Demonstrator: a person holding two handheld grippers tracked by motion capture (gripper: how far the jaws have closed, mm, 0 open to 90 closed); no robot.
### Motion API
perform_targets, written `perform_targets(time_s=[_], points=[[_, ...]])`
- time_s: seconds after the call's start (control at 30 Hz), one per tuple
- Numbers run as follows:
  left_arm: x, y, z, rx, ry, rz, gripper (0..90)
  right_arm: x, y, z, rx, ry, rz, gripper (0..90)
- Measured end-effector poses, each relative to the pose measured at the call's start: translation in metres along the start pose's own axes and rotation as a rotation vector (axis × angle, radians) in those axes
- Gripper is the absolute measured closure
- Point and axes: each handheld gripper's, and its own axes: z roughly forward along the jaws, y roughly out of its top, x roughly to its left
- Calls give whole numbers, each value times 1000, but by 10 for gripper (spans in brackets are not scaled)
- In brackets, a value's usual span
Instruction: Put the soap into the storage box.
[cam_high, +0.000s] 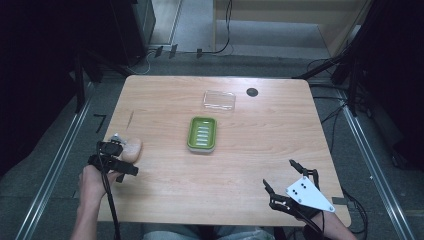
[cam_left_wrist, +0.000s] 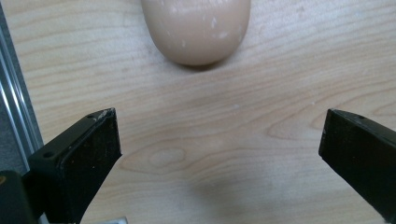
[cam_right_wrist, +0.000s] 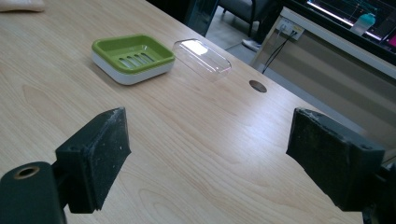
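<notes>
A beige bar of soap (cam_high: 132, 148) lies near the table's left edge. My left gripper (cam_high: 122, 156) hovers just at its near side, and in the left gripper view the soap (cam_left_wrist: 196, 28) sits ahead of the open left gripper (cam_left_wrist: 219, 126), with bare wood between the jaws. A green soap dish (cam_high: 202, 133) with a white base rests at mid-table, and a clear plastic lid (cam_high: 219, 100) lies behind it. My right gripper (cam_high: 279, 174) stands open and empty at the front right. The right gripper view shows the right gripper (cam_right_wrist: 208, 126), the dish (cam_right_wrist: 132, 57), the lid (cam_right_wrist: 201, 56) and the soap (cam_right_wrist: 21, 4).
The wooden table (cam_high: 260, 140) has a dark cable hole (cam_high: 252, 92) at the back right. A metal rail (cam_left_wrist: 14, 121) runs beside the table's left edge. Stands and cables surround the table on the floor.
</notes>
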Motion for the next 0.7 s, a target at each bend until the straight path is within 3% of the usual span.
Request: perform_targets(time_s=[0.3, 0.7], points=[[8, 13, 1, -17, -1, -15, 0, -1, 0, -1, 1, -3, 4, 131], [10, 37, 6, -22, 0, 1, 0, 0, -1, -2, 8, -6, 0, 131]])
